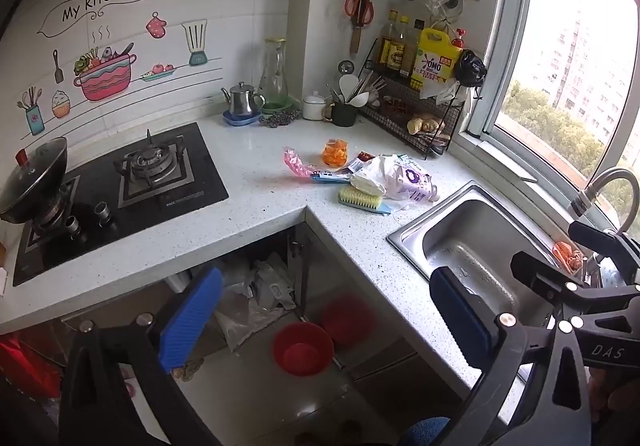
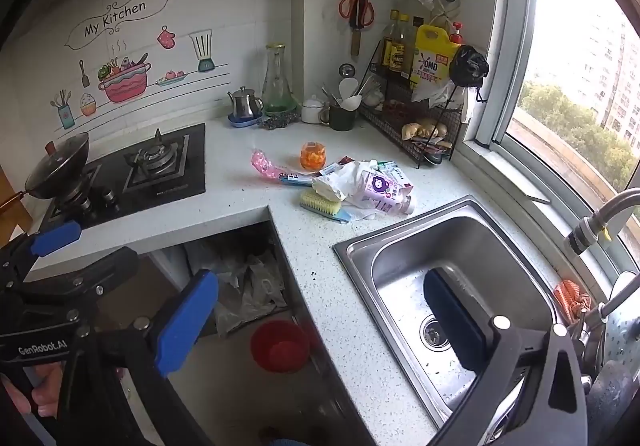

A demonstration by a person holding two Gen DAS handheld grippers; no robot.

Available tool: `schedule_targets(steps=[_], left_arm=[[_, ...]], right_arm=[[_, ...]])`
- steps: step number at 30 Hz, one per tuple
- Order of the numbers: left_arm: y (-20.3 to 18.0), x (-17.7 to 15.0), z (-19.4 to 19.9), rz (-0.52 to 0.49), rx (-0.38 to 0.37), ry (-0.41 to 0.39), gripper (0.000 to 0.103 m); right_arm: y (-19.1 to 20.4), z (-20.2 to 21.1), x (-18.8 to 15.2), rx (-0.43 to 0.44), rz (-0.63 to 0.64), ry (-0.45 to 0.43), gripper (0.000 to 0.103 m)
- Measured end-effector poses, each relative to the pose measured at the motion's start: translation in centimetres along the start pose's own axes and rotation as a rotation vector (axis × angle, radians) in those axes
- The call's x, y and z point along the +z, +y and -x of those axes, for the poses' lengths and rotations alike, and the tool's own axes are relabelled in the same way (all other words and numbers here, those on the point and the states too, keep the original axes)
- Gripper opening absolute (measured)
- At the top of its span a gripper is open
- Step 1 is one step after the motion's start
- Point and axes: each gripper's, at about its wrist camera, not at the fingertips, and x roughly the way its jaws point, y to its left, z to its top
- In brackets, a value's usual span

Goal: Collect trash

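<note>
The trash lies in a loose heap on the counter, in the corner between the stove and the sink, well away from both of your tongs. Nothing in it looks gathered yet, so judge the job as barely begun: every piece is still yours to pick up.

Look at what the heap holds. A crumpled pink wrapper sits at its left edge, and a small clear cup with orange contents stands upright just behind. A flat blue-and-white packet lies between the wrapper and a wad of white paper, and a soft purple-and-white pouch sprawls to the right, towards the sink. The scrubbing brush touching the front of the heap is probably a tool, not rubbish, so leave it. The pieces are light, thin and overlapping; expect them to slide or come up in clumps.

Your left gripper hangs spread wide and empty over the open space below the counter. Your right gripper is likewise spread wide, holding nothing, one finger over the sink basin. A red bucket sits on the floor under the counter; whether it is meant as the bin, you cannot tell.
</note>
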Motion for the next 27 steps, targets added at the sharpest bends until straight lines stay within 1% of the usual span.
schedule_targets(steps=[4, 9, 18, 27], left_arm=[[0.0, 0.09, 0.12, 0.002, -0.008, 0.005, 0.103], [0.07, 0.28, 0.15, 0.003, -0.016, 0.007, 0.103], [0.24, 0.25, 0.01, 0.004, -0.007, 0.005, 0.103], [0.0, 0.38, -0.43, -0.004, -0.014, 0.013, 0.103]], right_arm=[[0.14, -0.17, 0.12, -0.003, 0.001, 0.005, 0.103], [-0.09, -0.22, 0.02, 0.014, -0.008, 0.01, 0.103], [-0.03, -0.45, 0.01, 0.018, -0.002, 0.021, 0.103], [-0.09, -0.6, 0.06, 0.02, -0.011, 0.027, 0.103]])
